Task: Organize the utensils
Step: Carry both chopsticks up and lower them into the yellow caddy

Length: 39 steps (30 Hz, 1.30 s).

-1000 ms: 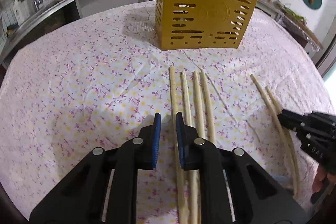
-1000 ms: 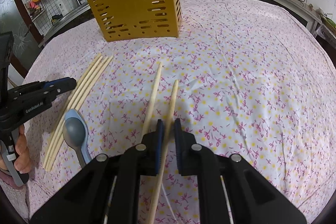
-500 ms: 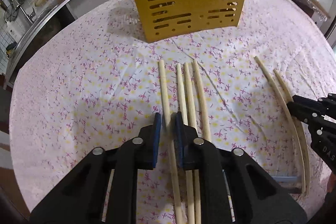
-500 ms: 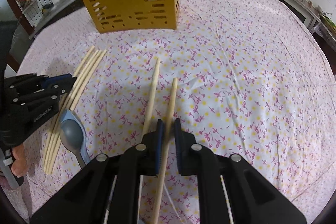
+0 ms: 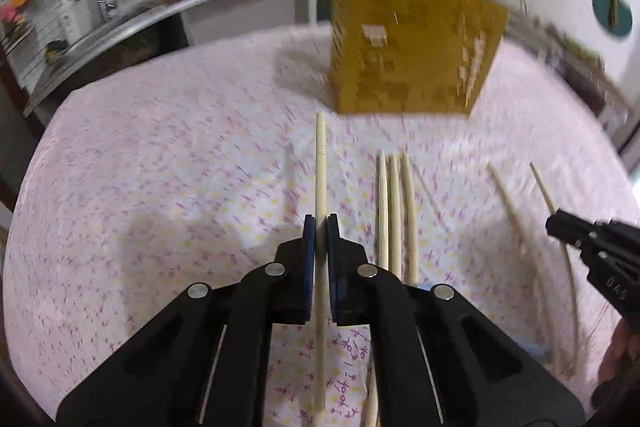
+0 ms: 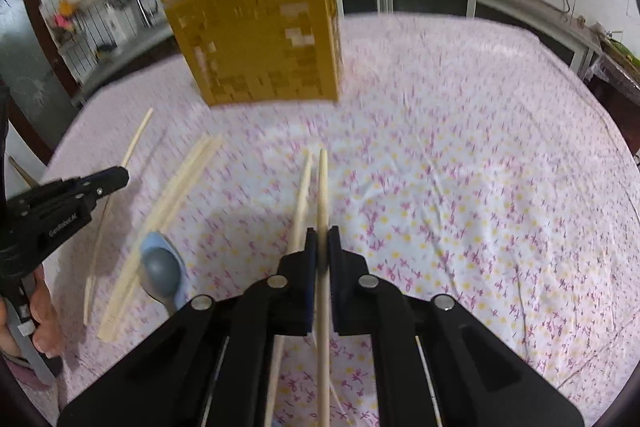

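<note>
Chopstick [image 5: 320, 163] now clamped, left gripper [image 5: 320, 227]

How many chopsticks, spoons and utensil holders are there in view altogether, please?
Chopsticks: 7, including one standing in the holder
Spoon: 1
Yellow holder: 1
Total: 9

Holder [image 5: 412, 55] behind chopsticks [image 5: 394, 211] on tablecloth [image 5: 160, 187]
</note>
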{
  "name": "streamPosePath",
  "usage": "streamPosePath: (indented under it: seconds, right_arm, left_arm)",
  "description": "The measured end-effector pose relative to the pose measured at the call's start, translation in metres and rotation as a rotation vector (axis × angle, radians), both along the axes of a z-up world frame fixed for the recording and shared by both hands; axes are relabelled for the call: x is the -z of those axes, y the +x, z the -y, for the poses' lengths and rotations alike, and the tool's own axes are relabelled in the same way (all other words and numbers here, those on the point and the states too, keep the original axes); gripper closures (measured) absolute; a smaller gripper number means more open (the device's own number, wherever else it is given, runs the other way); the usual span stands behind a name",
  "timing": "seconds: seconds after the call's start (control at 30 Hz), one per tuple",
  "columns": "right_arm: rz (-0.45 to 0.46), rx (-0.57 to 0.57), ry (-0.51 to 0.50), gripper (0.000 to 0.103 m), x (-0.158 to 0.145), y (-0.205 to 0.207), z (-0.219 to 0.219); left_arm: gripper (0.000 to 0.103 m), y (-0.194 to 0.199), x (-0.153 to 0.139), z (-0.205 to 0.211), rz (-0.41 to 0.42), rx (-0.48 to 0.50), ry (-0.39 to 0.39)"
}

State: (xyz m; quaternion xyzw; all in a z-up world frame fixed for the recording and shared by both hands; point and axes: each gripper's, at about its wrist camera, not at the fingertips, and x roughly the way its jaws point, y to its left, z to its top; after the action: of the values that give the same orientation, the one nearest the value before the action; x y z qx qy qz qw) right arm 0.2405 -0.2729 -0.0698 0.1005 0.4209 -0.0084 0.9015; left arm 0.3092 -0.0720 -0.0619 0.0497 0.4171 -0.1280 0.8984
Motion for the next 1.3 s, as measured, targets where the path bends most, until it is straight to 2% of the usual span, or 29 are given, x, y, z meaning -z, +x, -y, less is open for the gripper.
streamPosePath:
  seconds: [0.13,0.33,0.47,0.57,0.8,1.07,1.3]
  right_arm:
    - [0.136,0.012,0.001,0.097,-0.021,-0.011,-0.002]
    - [0.296,0.030,-0.047,0.097,-0.044,-0.018,-0.008]
    - [0.367,0.046,-0.067,0.097,-0.052,-0.023,-0.008]
    - [0.394,0.057,-0.071,0.097,-0.058,-0.025,-0.008]
    - [0.449,0.064,-0.067,0.097,-0.076,-0.015,-0.003]
    - [0.509,0.069,-0.065,0.097,-0.108,0.013,0.006]
    - [0.573,0.080,-0.026,0.097,-0.141,0.047,0.020]
  left_arm:
    - [0.099,-0.018,-0.022,-0.008,0.122,-0.020,-0.060]
    - [0.099,-0.030,-0.046,-0.003,0.267,-0.061,-0.075]
    - [0.099,-0.033,-0.054,0.001,0.296,-0.051,-0.087]
    - [0.099,-0.039,-0.060,0.003,0.330,-0.053,-0.083]
    - [0.099,-0.030,-0.075,0.014,0.350,-0.044,-0.110]
    - [0.099,-0.001,-0.105,0.031,0.392,-0.034,-0.131]
    - [0.099,0.037,-0.145,0.046,0.460,-0.019,-0.153]
